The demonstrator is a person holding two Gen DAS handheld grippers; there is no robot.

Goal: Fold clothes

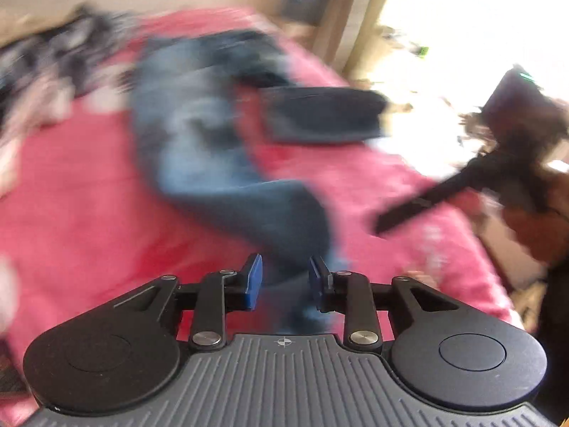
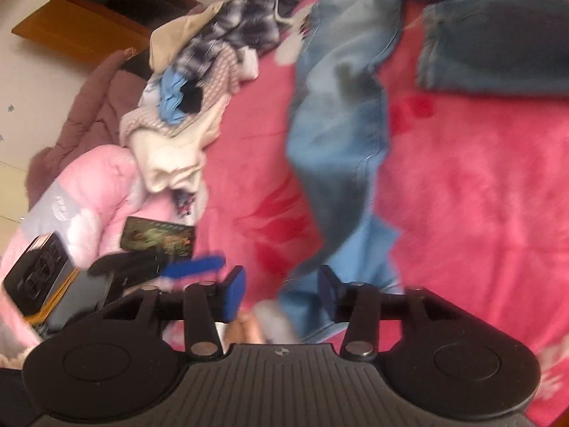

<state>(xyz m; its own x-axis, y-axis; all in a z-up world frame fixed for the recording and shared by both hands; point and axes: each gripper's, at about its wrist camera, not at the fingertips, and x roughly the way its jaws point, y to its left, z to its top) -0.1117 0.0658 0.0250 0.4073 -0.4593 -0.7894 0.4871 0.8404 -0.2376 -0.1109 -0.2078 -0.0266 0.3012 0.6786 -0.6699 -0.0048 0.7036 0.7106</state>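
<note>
both tongs, left (image 1: 285,282) and right (image 2: 281,293), spread above jeans (image 2: 338,135)

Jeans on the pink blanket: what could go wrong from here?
1. The jeans lie crooked and bunched, so a fold made now may come out uneven.
2. Both the left gripper and right gripper are open with denim beneath; closing could catch the blanket too.

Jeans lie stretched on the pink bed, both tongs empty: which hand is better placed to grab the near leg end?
Probably the right tongs: open wider, with the jeans hem right between the pads. The left tongs stand open too, but narrower.
</note>
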